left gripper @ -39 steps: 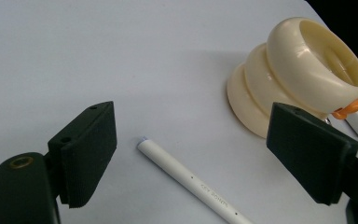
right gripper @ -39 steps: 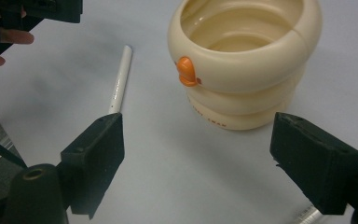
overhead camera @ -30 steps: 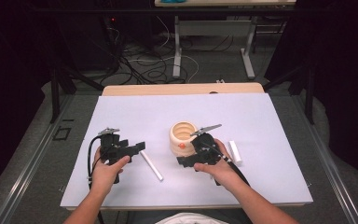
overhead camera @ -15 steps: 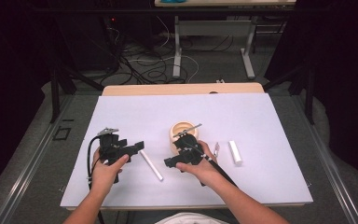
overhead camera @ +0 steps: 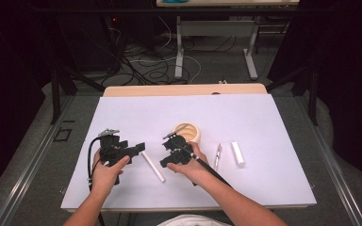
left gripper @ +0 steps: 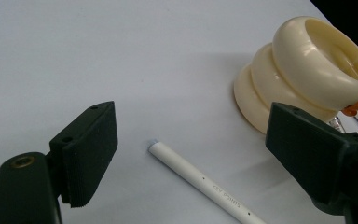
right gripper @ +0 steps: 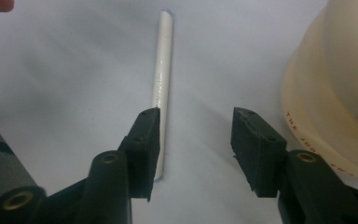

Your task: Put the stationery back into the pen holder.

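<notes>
Lying on a white sheet over a wooden table, high view: one long white tube, slanted, between the two grippers; one cream ribbed holder, round, open-topped, just beyond the right gripper; one small silver pen-like item to the right of the hand; one short white stick farther right, apart from the rest. Left gripper held in the person's left hand, jaws pointing right toward the tube; spread not readable from this height. Right gripper held low beside the holder, black cable trailing along the forearm.

Left gripper view: both jaws stand wide apart, nothing between the pads. White tube lies on the sheet ahead, near end pale blue-grey, small grey lettering along its side. Cream holder at upper right, three stacked rounded rings, hollow mouth tilted in frame; an orange spot at its lower right edge.

Right gripper view: jaws parted, gripping nothing. White tube runs lengthwise, partly hidden behind the left-hand jaw. Cream holder at right, red lettering around its base.
</notes>
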A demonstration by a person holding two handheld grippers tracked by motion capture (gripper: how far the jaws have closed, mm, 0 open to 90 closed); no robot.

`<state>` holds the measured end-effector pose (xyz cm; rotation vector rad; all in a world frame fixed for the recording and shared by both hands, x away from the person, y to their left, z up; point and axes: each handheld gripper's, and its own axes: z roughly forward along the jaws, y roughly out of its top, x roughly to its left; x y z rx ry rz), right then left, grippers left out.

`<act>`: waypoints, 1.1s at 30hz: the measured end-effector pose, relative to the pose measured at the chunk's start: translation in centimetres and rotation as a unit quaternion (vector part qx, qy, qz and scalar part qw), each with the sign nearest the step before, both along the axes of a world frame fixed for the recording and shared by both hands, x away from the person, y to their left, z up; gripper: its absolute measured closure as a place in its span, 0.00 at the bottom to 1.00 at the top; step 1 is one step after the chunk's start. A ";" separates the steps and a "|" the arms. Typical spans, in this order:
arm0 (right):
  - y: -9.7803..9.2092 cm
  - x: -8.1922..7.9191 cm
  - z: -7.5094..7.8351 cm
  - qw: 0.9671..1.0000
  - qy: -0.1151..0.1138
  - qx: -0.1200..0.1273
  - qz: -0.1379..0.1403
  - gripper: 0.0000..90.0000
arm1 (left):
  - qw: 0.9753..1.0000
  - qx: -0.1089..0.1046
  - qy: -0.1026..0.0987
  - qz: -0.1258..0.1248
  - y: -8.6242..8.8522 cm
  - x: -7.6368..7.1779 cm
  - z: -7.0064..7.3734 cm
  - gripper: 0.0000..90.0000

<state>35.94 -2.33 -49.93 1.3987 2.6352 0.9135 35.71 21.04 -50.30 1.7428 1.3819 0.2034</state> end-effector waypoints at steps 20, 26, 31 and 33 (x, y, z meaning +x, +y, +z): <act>3.0 0.6 -1.7 0.998 0.045 -0.032 0.042 0.74 | 1.000 0.011 0.016 0.008 0.7 0.4 -0.4 0.20; 3.7 0.5 -2.3 0.997 0.049 -0.038 0.051 0.76 | 1.000 0.014 0.013 0.007 0.5 0.4 -0.5 0.20; 4.0 0.6 -2.7 0.996 0.042 -0.046 0.056 0.77 | 1.000 0.014 0.014 0.009 0.5 0.3 -0.5 0.20; 4.1 0.6 -2.8 0.997 0.045 -0.043 0.049 0.79 | 1.000 0.016 0.016 0.008 0.6 0.3 -0.6 0.20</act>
